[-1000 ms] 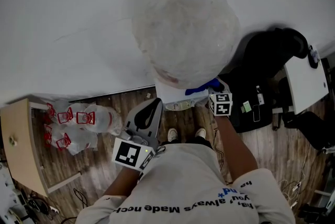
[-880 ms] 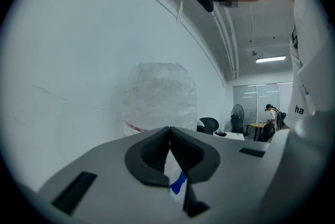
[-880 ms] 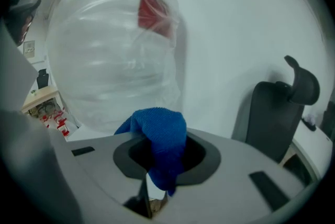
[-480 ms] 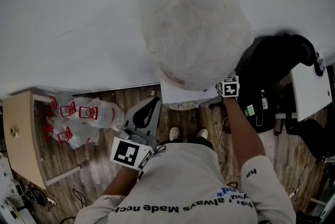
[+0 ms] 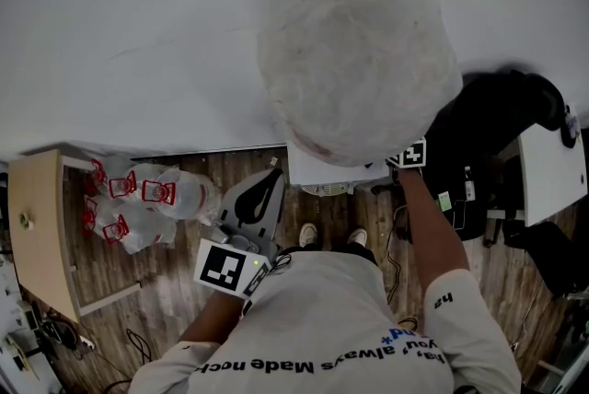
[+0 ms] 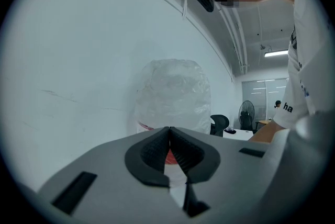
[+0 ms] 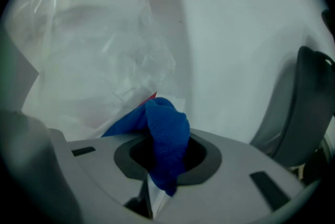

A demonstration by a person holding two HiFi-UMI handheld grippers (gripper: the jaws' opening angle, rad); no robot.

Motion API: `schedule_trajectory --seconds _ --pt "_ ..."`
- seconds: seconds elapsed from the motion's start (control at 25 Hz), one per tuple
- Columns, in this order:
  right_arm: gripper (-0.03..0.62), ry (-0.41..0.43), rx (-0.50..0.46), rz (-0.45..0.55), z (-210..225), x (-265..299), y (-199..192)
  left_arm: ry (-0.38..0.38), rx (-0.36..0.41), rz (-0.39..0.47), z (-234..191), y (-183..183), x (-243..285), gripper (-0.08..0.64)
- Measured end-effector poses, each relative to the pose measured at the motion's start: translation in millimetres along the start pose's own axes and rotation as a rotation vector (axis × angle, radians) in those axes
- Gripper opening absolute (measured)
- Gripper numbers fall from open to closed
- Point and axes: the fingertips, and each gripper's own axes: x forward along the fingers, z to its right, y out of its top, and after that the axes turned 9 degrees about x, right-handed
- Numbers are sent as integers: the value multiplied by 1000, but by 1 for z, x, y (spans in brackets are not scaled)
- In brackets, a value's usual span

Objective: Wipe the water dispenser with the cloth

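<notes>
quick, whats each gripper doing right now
Left gripper: shut, nothing in it.
Right gripper: shut on the blue cloth.

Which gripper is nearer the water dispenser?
Right. The right gripper, shut on the blue cloth, sits close at the right side of the water dispenser; the left gripper, shut and empty, hangs back in front of it.

Blue cloth (image 7: 166, 136): soft ribbed knit, matt. Big round bottle's clear plastic wrap (image 5: 359, 61): crinkled, faintly glossy. Brown plank floor (image 5: 156, 283): wood grain, matt.
</notes>
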Motion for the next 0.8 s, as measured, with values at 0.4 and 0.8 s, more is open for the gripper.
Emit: schedule_trajectory --seconds 0.4,0.8 --pt "71 597 -179 689 -118 -14 108 -7 -2 -1 8 0 4 20" --pt "71 540 -227 715 -109 2 80 -19 -7 10 14 0 -1 20"
